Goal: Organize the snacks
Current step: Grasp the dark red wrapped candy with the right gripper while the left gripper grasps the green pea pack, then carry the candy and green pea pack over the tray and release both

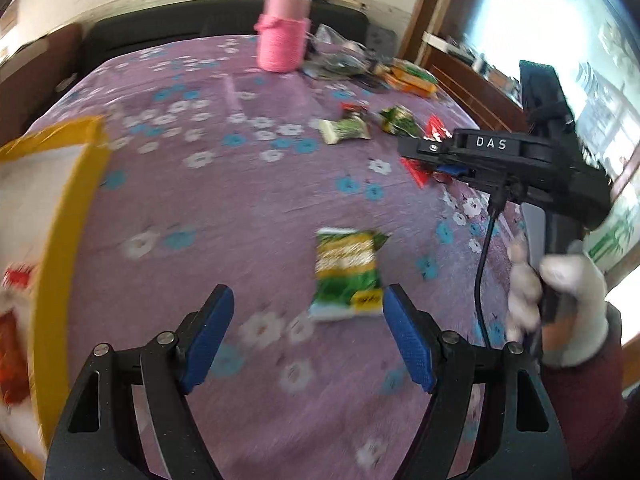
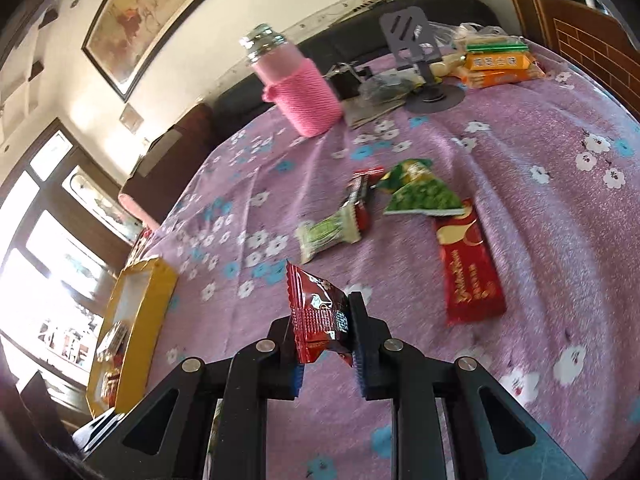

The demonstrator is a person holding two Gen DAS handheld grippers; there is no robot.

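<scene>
Left gripper [image 1: 308, 334] stands apart above the tablecloth [image 1: 248, 208]; right gripper [image 2: 326, 344] is clamped on a dark red snack packet [image 2: 318, 314], long axis upright, serrated end up.

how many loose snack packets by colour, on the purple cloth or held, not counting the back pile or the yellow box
green packets: 3
red packets: 3, one held in the right gripper
total: 6
</scene>
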